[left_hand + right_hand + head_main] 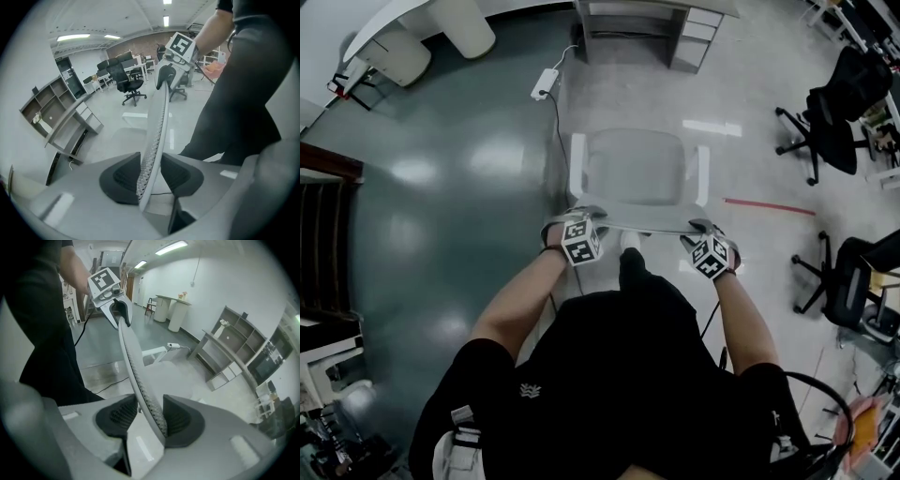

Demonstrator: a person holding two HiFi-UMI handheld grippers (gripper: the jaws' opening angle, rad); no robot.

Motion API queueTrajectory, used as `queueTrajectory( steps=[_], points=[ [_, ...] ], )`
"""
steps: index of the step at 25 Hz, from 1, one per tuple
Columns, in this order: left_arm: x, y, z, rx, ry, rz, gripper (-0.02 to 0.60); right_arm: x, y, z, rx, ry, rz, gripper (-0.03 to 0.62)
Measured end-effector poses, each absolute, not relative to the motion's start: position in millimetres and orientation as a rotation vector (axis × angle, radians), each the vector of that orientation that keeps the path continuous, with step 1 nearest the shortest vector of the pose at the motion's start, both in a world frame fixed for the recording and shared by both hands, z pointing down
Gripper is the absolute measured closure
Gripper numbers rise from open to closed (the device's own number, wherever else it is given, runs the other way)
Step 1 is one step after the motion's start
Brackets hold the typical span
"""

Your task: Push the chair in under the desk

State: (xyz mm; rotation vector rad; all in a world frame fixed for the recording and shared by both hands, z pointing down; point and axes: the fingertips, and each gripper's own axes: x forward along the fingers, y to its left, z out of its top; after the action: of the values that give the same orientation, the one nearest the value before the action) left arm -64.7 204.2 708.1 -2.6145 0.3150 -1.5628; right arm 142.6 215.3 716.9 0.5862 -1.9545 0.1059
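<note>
A white office chair stands in front of me, its seat facing the grey desk farther ahead. My left gripper is shut on the left end of the mesh backrest's top edge. My right gripper is shut on the right end. In the left gripper view the backrest runs upright between the dark pads of the left gripper. In the right gripper view the backrest lies between the right gripper's pads, against the right one.
A power strip and its cable lie on the floor left of the chair. Black office chairs stand at the right, beyond a red tape line. A white round table stands at the far left, a dark cabinet at the left edge.
</note>
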Motion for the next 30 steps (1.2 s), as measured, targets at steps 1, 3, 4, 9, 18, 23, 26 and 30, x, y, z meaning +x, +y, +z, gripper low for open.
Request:
queueTrajectory(
  steps=[1, 3, 4, 9, 18, 23, 26, 30],
  points=[
    [-63.4, 199.2, 708.8, -2.615, 0.316, -1.569, 0.439, 144.1, 208.9, 717.2, 0.584, -1.955, 0.114, 0.421],
    [-62.5, 188.1, 711.1, -2.611, 0.324, -1.59, 0.439, 145.7, 198.0, 718.5, 0.575, -1.96, 0.123, 0.421],
    [-62.6, 182.1, 712.0, -2.612, 0.331, -1.599, 0.439, 145.9, 192.8, 719.4, 0.571, -1.962, 0.125, 0.421],
    [-68.4, 144.4, 713.3, -2.635, 0.397, -1.647, 0.431, 140.2, 159.6, 720.3, 0.575, -1.985, 0.102, 0.422],
    [-68.6, 78.3, 709.6, -2.653, 0.489, -1.638, 0.426, 141.1, 92.0, 716.9, 0.575, -2.01, 0.055, 0.424],
    [-69.0, 47.6, 707.6, -2.663, 0.513, -1.637, 0.425, 140.5, 58.4, 715.8, 0.574, -2.011, 0.039, 0.424],
    [-65.5, 30.8, 707.7, -2.666, 0.502, -1.639, 0.425, 143.9, 41.6, 715.4, 0.574, -2.01, 0.049, 0.424],
    [-64.9, 6.7, 706.2, -2.653, 0.463, -1.623, 0.426, 144.6, 17.4, 714.3, 0.581, -2.008, 0.056, 0.424]
  ],
)
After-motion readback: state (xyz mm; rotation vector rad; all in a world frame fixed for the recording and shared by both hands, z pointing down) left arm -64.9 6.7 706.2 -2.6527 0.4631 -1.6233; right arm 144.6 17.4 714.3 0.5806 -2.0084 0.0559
